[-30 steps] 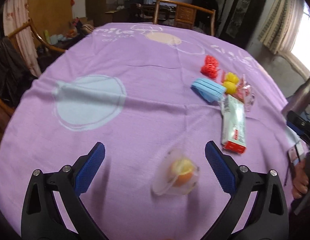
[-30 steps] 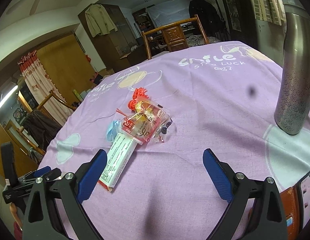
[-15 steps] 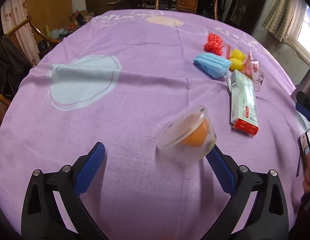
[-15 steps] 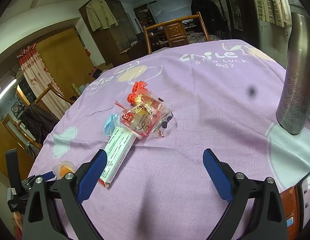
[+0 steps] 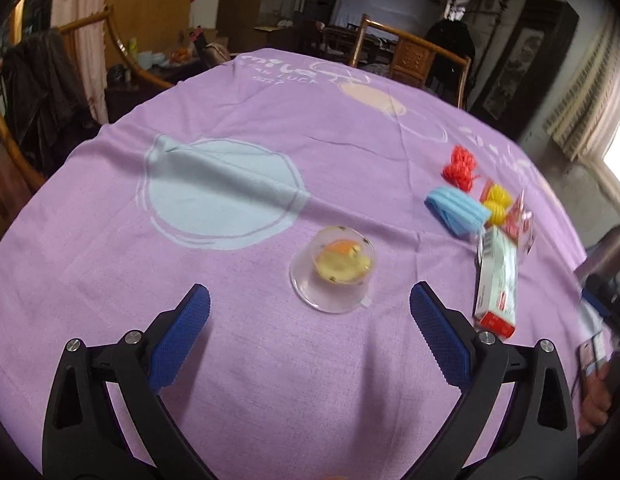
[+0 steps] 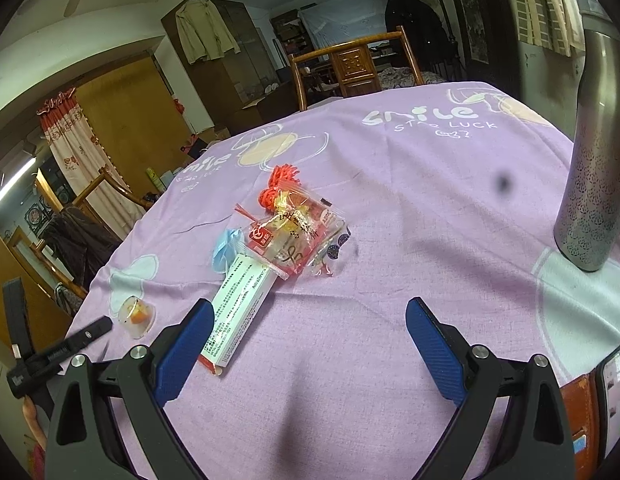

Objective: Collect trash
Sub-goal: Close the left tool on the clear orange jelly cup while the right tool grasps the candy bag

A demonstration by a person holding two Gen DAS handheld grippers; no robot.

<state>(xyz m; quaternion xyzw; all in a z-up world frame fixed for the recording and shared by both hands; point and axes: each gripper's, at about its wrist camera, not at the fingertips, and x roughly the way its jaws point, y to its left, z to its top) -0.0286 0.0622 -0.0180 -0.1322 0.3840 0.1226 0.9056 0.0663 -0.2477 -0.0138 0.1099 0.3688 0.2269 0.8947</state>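
Surface: purple tablecloth [image 5: 237, 360], dining room behind.
Jelly cup [image 5: 333, 274]: near cloth's front edge, upside down; light, slippery, crushable; judged best gripped across its walls.
Left gripper [image 5: 309, 312]: spread wide, empty.
Right gripper [image 6: 310, 330]: likewise.

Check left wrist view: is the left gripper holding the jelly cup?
No. The left gripper is open and empty, jaws wide apart, and the jelly cup sits on the purple tablecloth ahead of them.
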